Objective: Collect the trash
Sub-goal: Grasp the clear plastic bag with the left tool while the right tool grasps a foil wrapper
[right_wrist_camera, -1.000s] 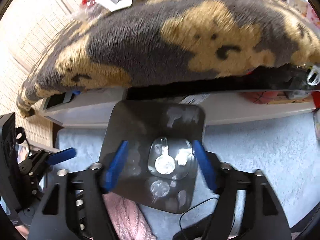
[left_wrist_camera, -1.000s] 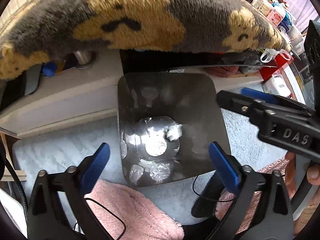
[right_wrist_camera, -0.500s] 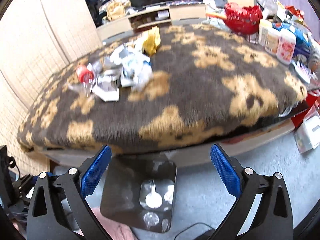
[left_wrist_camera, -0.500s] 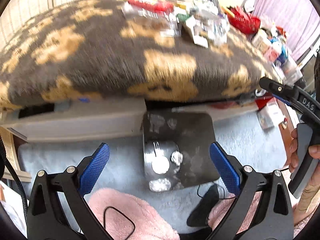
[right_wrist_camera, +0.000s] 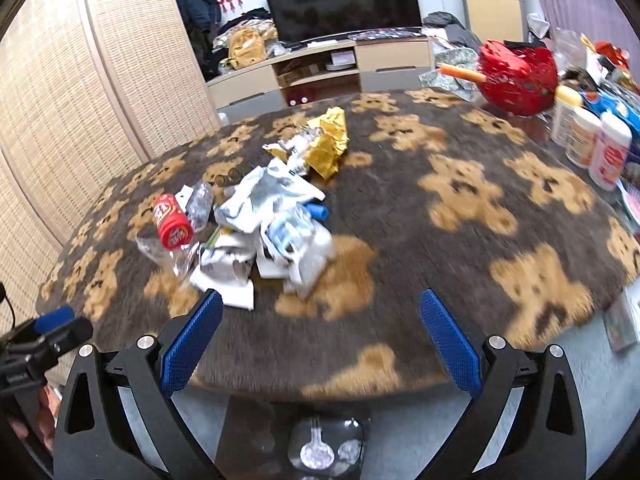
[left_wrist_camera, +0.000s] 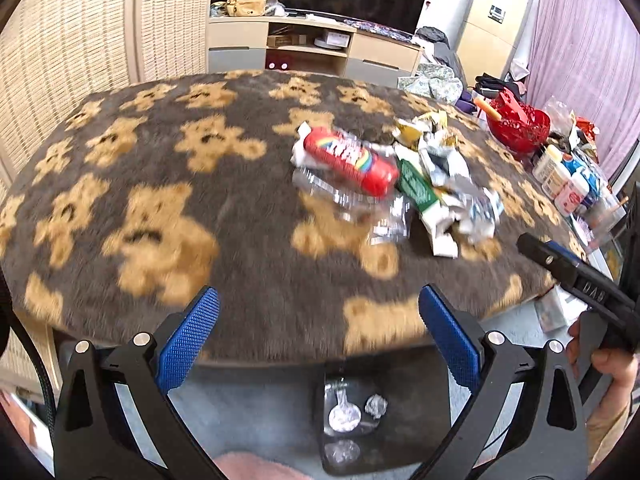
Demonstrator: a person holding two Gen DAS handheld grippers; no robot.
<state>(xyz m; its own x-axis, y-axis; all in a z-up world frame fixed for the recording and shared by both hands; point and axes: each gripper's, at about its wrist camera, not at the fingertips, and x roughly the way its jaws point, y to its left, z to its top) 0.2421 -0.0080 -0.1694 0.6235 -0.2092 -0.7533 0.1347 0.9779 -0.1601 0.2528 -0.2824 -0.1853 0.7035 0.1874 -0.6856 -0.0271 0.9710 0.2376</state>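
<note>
Both grippers stand wide and empty: the left gripper (left_wrist_camera: 319, 336) and the right gripper (right_wrist_camera: 321, 338) hang above the near edge of the table, each tilted down toward it, nothing between the ribbed blue pads (left_wrist_camera: 188, 340). The right one's jaws have just been opening. That spread looks like readiness for the next grab, since the trash is bulky and loose.

The trash pile (right_wrist_camera: 260, 220) sits heaped mid-table on a shaggy brown blanket (left_wrist_camera: 160, 208) printed with tan bears. It is a mix of crinkled silver foil, torn white paper, clear crushed plastic, a gold wrapper (right_wrist_camera: 328, 144) and a smooth red tube (left_wrist_camera: 352, 160) lying on its side. Light, springy stuff, likely to slip from a shallow pinch.

Below the table edge stands a dark square bin (left_wrist_camera: 384, 420), open-topped, with a few foil balls already inside, close for short drops.
</note>
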